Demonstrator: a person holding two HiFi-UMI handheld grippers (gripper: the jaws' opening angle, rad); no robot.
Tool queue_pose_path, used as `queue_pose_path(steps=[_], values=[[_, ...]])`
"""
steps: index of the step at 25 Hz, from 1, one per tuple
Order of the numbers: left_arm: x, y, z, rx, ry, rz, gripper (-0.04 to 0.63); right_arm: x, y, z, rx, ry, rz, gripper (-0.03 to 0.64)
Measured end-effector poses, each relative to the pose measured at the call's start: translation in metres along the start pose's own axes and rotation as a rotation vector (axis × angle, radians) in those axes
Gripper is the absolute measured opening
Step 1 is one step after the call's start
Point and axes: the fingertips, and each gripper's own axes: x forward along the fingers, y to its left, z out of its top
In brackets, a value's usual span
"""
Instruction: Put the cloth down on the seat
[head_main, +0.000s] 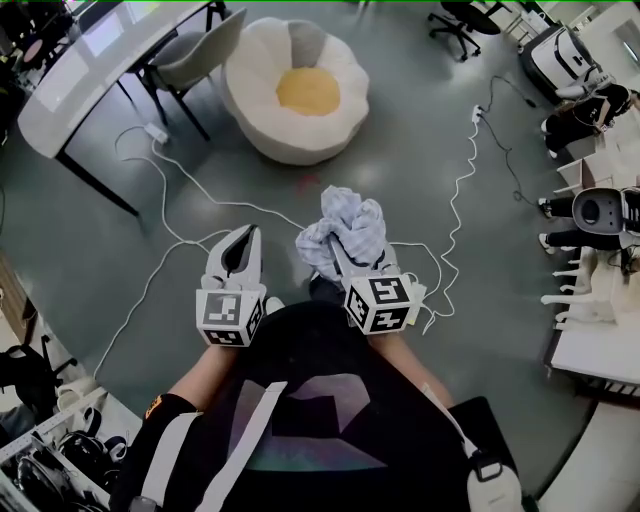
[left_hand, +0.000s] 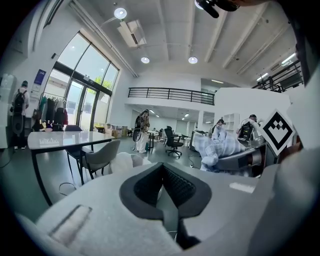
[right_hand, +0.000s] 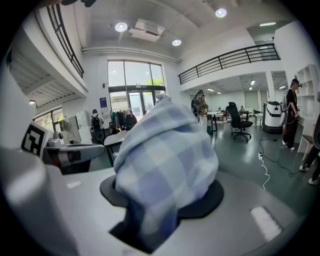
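Now R gripper (head_main: 338, 250) pinches bunched cloth (head_main: 352, 222); L gripper's (head_main: 245, 238) jaws together, empty.

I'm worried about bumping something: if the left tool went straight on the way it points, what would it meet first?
Probably the seat, which lies ahead of the left tool; nothing nearer shows, though depth is unclear.

Cloth (right_hand: 165, 165) hides the right gripper's (head_main: 348, 258) jaw tips, table (head_main: 75, 80) is cut off at the top-left edge, distant people (right_hand: 200, 107) too small to tell.
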Motion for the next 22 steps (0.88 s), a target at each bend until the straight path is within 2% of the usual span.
queue_pose_path(steps=[10, 19, 22], values=[[0.058, 0.012, 0.007, 0.0, 0.031, 0.055, -0.002, 0.058, -0.045, 0.018, 0.001, 0.027, 0.041, 0.223], [0.172, 0.009, 0.031, 0.011, 0.071, 0.062, -0.002, 0.133, -0.122, 0.056, -0.007, 0.054, 0.08, 0.224], [0.193, 0.005, 0.033, 0.014, 0.079, 0.059, -0.002, 0.143, -0.136, 0.064, -0.011, 0.051, 0.089, 0.224]])
